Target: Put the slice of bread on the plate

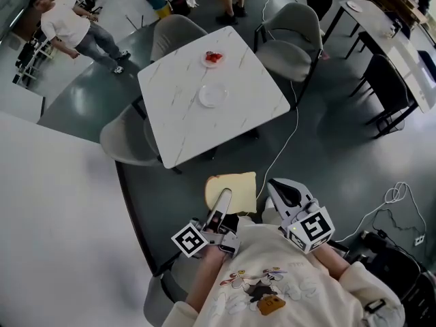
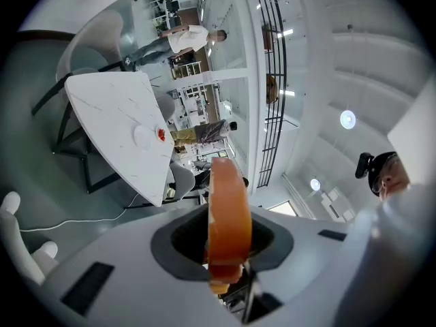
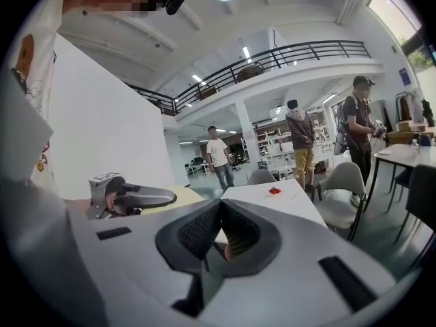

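Observation:
A pale slice of bread (image 1: 235, 188) with a tan crust is held level in the air, near the person's chest. My left gripper (image 1: 224, 197) is shut on it. In the left gripper view the slice of bread (image 2: 228, 216) stands edge-on between the jaws. My right gripper (image 1: 274, 187) hangs just right of the slice, shut and empty; in its own view my right gripper (image 3: 219, 231) has the pads together. An empty white plate (image 1: 212, 95) sits near the middle of the white marble table (image 1: 177, 114), well ahead of both grippers. The plate (image 2: 142, 136) looks small and far off in the left gripper view.
A second plate with red food (image 1: 213, 58) stands at the table's far side. Grey chairs (image 1: 291, 29) ring the table. A white cable (image 1: 289, 138) trails over the dark floor. A white wall (image 1: 54, 216) is at the left. A person (image 1: 71, 29) stands beyond.

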A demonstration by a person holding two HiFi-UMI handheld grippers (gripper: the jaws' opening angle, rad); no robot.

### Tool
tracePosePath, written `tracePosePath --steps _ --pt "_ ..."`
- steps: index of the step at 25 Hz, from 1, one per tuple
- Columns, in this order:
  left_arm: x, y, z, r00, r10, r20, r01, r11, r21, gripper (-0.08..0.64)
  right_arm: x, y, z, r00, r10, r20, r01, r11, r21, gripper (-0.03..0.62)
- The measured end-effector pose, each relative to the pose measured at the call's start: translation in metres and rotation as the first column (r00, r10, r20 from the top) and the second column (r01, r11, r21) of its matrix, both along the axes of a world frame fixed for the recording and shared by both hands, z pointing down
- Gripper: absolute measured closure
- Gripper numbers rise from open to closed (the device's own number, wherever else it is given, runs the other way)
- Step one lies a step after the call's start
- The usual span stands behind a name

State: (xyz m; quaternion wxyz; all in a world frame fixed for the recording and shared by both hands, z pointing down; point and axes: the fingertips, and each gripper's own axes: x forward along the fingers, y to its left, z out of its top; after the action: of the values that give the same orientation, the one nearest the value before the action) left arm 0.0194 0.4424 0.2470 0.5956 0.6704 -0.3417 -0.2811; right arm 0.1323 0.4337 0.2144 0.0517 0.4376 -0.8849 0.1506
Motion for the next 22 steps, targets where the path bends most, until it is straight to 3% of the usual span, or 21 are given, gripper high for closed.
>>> tracePosePath --steps 11,22 --pt "0.017 -0.003 0.022 0.998 -0.064 0.011 0.065 0.997 -0.040 0.459 0.032 -0.009 0.019 1.000 -0.027 -0.008 0.027 1.000 0.010 0.588" --pt "-0.014 -0.088 0.027 0.999 -0.050 -0.017 0.049 0.997 -0.060 0.459 -0.012 -0.089 0.017 0.999 -0.030 -0.022 0.030 1.000 0.001 0.588"
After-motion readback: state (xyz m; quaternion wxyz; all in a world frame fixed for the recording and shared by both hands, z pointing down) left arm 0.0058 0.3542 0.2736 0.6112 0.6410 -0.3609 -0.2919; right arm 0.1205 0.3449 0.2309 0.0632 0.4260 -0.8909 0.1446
